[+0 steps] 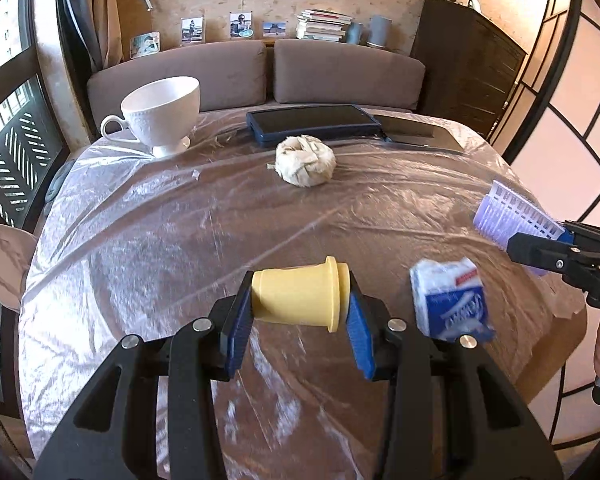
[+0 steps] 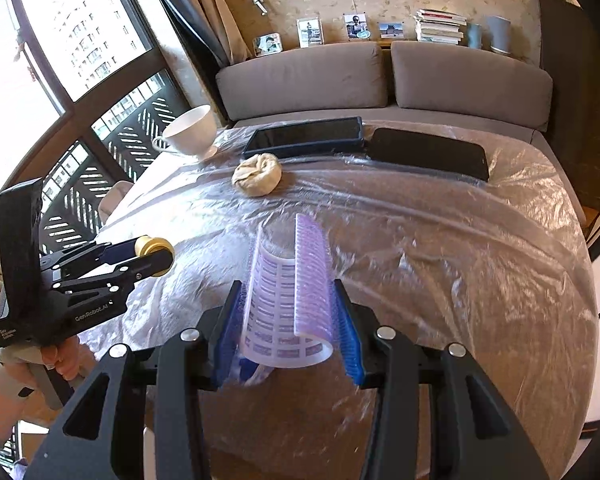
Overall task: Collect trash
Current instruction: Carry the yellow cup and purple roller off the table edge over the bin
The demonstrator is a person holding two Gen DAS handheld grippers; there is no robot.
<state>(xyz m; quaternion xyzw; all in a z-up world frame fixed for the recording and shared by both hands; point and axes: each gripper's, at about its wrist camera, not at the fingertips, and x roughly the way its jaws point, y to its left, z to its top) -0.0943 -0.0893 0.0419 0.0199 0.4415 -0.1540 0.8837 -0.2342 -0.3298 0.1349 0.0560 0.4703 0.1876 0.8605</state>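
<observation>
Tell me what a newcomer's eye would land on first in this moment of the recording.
Most striking is that both grippers are full: the left gripper clamps a yellow cup lying sideways, and the right gripper pinches a curled purple sheet. Next comes the plastic-covered table, with a crumpled paper ball near its middle and a white teacup at the far left corner.

The cap (image 1: 300, 296) was pale yellow; the hair roller (image 2: 292, 300) was lilac over a white grid. The crumpled packet (image 1: 450, 300) was blue and white. The cup (image 1: 162, 110) was white, the paper wad (image 1: 305, 161) cream.
</observation>
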